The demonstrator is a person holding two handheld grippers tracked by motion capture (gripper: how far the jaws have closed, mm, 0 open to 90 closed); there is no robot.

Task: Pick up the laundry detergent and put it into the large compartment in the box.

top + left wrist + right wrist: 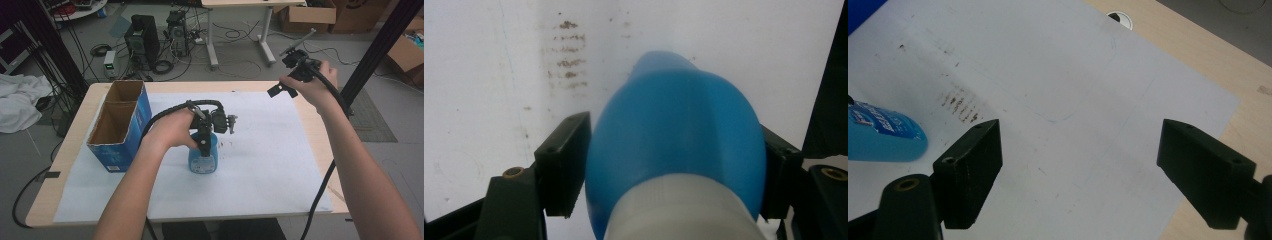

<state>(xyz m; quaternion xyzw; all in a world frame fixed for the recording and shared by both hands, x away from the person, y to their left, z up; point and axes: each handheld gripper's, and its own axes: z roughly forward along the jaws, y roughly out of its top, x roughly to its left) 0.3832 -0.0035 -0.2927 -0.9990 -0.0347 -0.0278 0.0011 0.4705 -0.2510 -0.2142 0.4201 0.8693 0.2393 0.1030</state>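
1. Blue bottle [203,155] stands upright on the white sheet [260,165], directly under the left gripper [204,145], which comes down on it from above.
2. Seen along the left gripper's own jaws, the blue bottle [679,150] sits between both black pads, and each pad meets a flank of the blue body; the jaws pinch the bottle at its shoulder, above the white part nearest the camera.
3. To the far side of the left hand [172,131] from the bottle, the open cardboard box [120,125] with blue sides stands near it.
4. Right gripper [290,82] is held up, well apart from the bottle, over the sheet's far corner.
5. Its jaws are spread wide with nothing between them; bare sheet lies beneath, and the bottle [883,140] lies off beyond its left jaw.
6. Small brown smudges [566,62] mark the sheet just beyond the bottle.
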